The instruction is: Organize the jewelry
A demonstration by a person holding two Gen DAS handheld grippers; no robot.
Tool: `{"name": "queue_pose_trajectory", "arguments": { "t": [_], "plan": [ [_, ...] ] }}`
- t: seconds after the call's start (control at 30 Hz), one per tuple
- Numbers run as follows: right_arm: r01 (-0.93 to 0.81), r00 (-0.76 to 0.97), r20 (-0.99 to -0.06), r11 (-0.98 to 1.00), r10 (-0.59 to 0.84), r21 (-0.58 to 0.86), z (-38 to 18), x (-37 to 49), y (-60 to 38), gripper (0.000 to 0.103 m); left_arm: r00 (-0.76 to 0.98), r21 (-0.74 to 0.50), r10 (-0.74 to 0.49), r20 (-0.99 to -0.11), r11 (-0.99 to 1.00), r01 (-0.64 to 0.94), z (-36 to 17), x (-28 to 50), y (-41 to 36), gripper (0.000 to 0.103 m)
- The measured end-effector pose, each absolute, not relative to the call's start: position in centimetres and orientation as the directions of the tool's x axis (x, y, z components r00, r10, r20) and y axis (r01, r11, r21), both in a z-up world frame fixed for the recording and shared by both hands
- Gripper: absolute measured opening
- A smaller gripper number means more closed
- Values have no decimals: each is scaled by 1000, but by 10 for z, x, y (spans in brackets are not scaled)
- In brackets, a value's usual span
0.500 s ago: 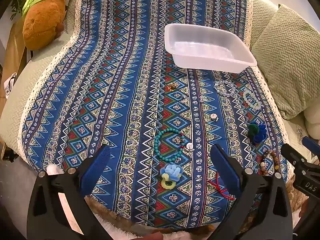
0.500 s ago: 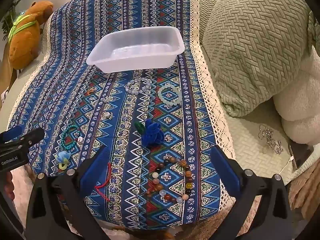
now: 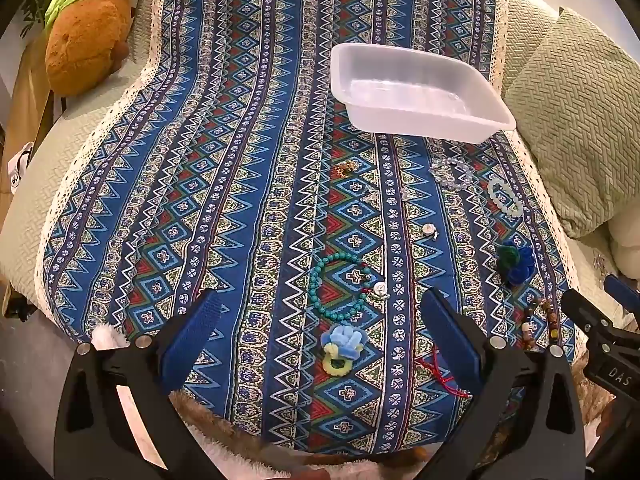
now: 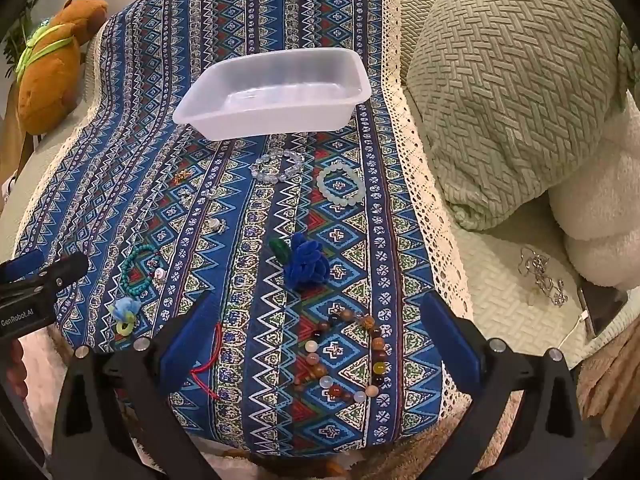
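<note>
- The right end of a thin red cord (image 3: 438, 372) was cut off behind the left gripper's right finger in the left wrist view; the right wrist view showed it whole, near the patterned blue cloth's (image 3: 248, 184) near edge.
- Several small metallic pieces at mid-cloth, one gold-coloured (image 3: 346, 167), were too small to identify.
- A tangle of silver chain (image 4: 542, 276) lay off the cloth, past its right lace edge, its make-up unclear.
- Four bead bracelets showed: one turquoise (image 3: 340, 286), one clear (image 4: 278, 166), one pale green (image 4: 341, 184), and one of mixed amber and brown beads (image 4: 344, 354) by the near edge.
- Two fuzzy pipe-cleaner flowers showed: one light blue with a yellow ring (image 3: 342, 346), one dark blue with green (image 4: 304, 262).
- One translucent white plastic tray (image 3: 416, 66) stood toward the far right corner, nothing visible inside.
- The left gripper (image 3: 320, 330) hovered spread wide above the light blue flower, grasping nothing.
- The right gripper (image 4: 320, 328) hovered equally released over the mixed bracelet.
</note>
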State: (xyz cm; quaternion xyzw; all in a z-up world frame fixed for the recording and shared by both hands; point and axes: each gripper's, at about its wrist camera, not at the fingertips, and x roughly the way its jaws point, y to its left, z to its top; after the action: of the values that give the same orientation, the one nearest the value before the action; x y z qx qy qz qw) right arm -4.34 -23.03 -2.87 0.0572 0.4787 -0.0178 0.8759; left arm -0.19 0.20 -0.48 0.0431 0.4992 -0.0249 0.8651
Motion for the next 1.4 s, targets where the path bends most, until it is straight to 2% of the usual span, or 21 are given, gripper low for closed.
{"name": "queue_pose_trajectory", "arguments": {
  "t": [1.4],
  "plan": [
    [89,553,-833,992,25,88,-26,-42,-228,100,489,45,0,-872,996,82,-3,1,3,98]
  ]
}}
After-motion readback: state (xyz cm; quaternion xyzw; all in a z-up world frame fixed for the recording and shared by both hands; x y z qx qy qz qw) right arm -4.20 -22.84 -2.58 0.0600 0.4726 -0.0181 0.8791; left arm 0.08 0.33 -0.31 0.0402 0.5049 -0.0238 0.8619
